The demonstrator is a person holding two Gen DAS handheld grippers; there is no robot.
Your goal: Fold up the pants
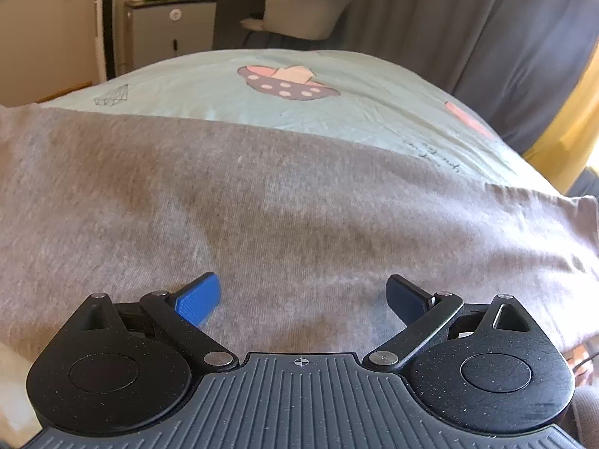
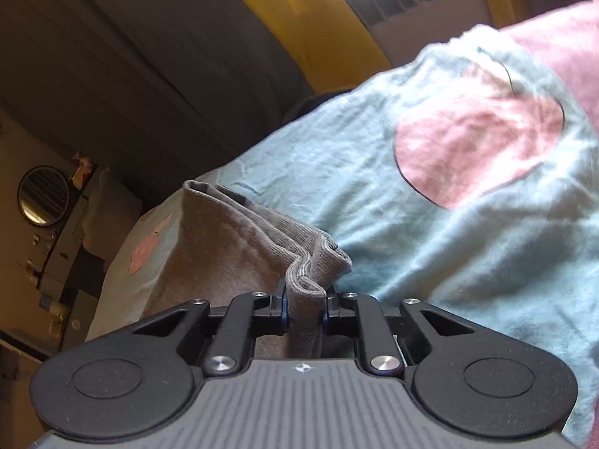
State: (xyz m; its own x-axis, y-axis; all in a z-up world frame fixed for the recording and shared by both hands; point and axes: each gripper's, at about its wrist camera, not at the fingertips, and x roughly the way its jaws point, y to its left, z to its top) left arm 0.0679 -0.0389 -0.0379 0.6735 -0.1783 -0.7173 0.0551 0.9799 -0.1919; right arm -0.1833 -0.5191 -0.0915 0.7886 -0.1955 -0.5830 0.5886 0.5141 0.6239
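Grey knit pants lie spread flat across the light-blue bed sheet in the left wrist view. My left gripper is open and empty, its blue pads low over the grey cloth. In the right wrist view my right gripper is shut on a bunched ribbed edge of the pants. The cloth runs from the jaws up and to the left in stacked folds over the sheet.
The sheet has pink and dark printed shapes. A chair, a cabinet and a desk stand beyond the bed. Grey and yellow curtains hang by the window. A round mirror is on the far wall.
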